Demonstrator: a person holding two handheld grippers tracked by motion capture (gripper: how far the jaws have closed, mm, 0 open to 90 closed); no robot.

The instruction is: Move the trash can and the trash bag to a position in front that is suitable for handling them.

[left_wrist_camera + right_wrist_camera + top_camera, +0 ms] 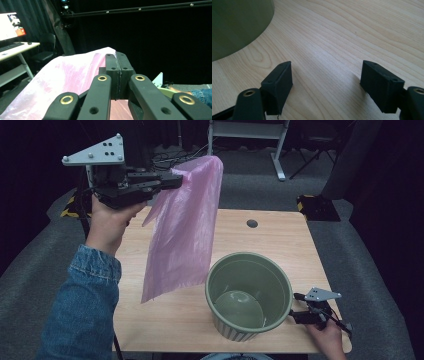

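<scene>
A pink plastic bag [182, 227] hangs in the air above the left half of the wooden table [280, 240]. My left gripper [177, 179] is raised high at the upper left and is shut on the bag's top edge. In the left gripper view the jaws are pressed together with the pink bag [62, 80] pinched between them and draping to the left. A green ribbed pot [248, 295] stands empty at the table's front right. My right gripper [296, 307] rests open on the table just right of the pot. The pot's wall [237, 25] fills the upper left of the right gripper view.
A small round hole [252, 223] marks the table's far side. Behind the table stand a white desk frame [250, 132] and dark chairs on grey carpet. A monitor on a side desk [11, 27] appears at the left of the left gripper view.
</scene>
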